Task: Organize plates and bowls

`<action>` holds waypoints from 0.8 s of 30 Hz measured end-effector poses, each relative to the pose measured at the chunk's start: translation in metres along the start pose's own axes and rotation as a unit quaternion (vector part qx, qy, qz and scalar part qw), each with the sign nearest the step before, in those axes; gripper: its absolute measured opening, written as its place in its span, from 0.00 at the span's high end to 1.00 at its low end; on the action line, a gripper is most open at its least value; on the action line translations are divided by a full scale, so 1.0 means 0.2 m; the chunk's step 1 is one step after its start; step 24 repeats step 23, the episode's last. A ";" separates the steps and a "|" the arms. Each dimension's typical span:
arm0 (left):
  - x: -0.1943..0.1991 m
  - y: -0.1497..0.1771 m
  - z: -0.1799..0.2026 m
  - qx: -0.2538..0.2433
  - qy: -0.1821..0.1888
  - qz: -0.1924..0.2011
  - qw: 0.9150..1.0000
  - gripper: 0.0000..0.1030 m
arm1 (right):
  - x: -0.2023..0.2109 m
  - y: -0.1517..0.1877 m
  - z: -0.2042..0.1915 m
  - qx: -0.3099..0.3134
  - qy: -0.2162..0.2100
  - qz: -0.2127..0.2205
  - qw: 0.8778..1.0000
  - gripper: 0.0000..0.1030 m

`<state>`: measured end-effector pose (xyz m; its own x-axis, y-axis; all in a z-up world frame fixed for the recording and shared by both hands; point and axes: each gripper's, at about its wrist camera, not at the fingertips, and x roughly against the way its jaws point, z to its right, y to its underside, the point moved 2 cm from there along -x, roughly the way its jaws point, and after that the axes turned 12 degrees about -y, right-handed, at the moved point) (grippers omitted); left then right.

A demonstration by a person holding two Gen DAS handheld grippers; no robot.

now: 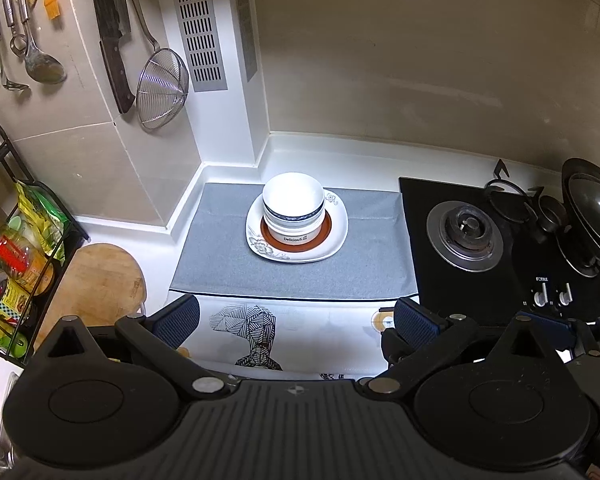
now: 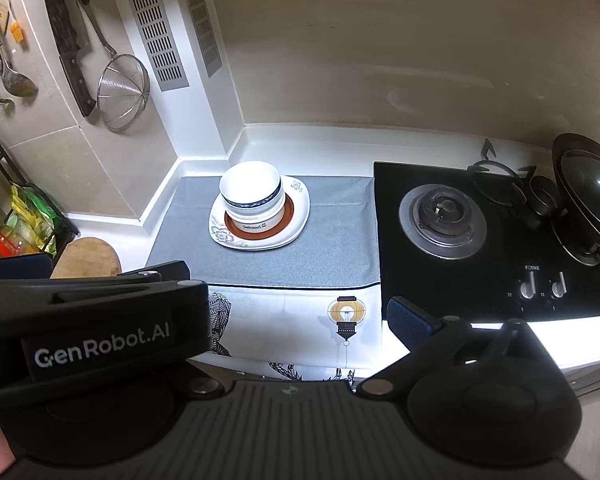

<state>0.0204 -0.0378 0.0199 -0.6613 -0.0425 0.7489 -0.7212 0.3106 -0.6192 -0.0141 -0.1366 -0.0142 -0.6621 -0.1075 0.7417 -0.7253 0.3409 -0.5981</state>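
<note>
Kitchen corner, white counter [image 1: 236, 156] with grey mat [image 1: 300, 272] at frame centre. On the mat: square white plate [image 1: 332, 240], floral corners, one corner toward upper right; on it a brown-rimmed plate [image 1: 326, 230]; on that, stacked bowls [image 1: 293, 210], upright, mouths up, bottom one lettered "Delicious". Gas hob [image 1: 500, 248] at right. Left tool [image 1: 296, 320], low in frame: fingers spread, empty. Right tool [image 2: 300, 320]: spread, empty; left finger hidden behind the other tool.

Bowls [image 1: 293, 204] sat stacked on plates [image 1: 332, 242], which lay on the mat [image 1: 228, 264] ahead of me. Stove [image 1: 464, 236] was right of the mat, cutting board [image 1: 100, 280] left, rack [image 1: 16, 264] further left.
</note>
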 end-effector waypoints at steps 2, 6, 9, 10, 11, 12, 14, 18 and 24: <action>0.00 0.00 0.01 0.001 -0.001 -0.001 1.000 0.00 | 0.00 0.00 0.01 0.002 -0.002 -0.001 1.000 0.01; 0.01 0.00 0.03 0.005 -0.004 -0.002 1.000 0.00 | 0.01 -0.01 0.02 0.005 -0.005 -0.002 1.000 0.01; 0.01 0.00 0.04 0.006 -0.006 -0.004 1.000 0.00 | 0.01 -0.02 0.04 0.007 -0.008 -0.005 1.000 0.01; 0.02 0.00 0.05 0.007 -0.007 -0.004 1.000 0.00 | 0.01 -0.02 0.04 0.007 -0.009 -0.005 1.000 0.01; 0.02 0.00 0.05 0.008 -0.007 -0.005 1.000 0.00 | 0.01 -0.02 0.04 0.008 -0.009 -0.006 1.000 0.01; 0.02 0.00 0.05 0.009 -0.007 -0.005 1.000 0.00 | 0.01 -0.02 0.04 0.008 -0.010 -0.006 1.000 0.01; 0.02 0.00 0.06 0.010 -0.009 -0.007 1.000 0.00 | 0.01 -0.02 0.05 0.009 -0.011 -0.009 1.000 0.01; 0.01 0.00 0.08 0.013 -0.011 -0.013 1.000 0.00 | 0.01 -0.02 0.08 0.012 -0.014 -0.014 1.000 0.01; -0.01 -0.01 0.11 0.009 -0.013 -0.017 1.000 0.00 | -0.01 -0.02 0.10 0.017 -0.018 -0.020 0.999 0.01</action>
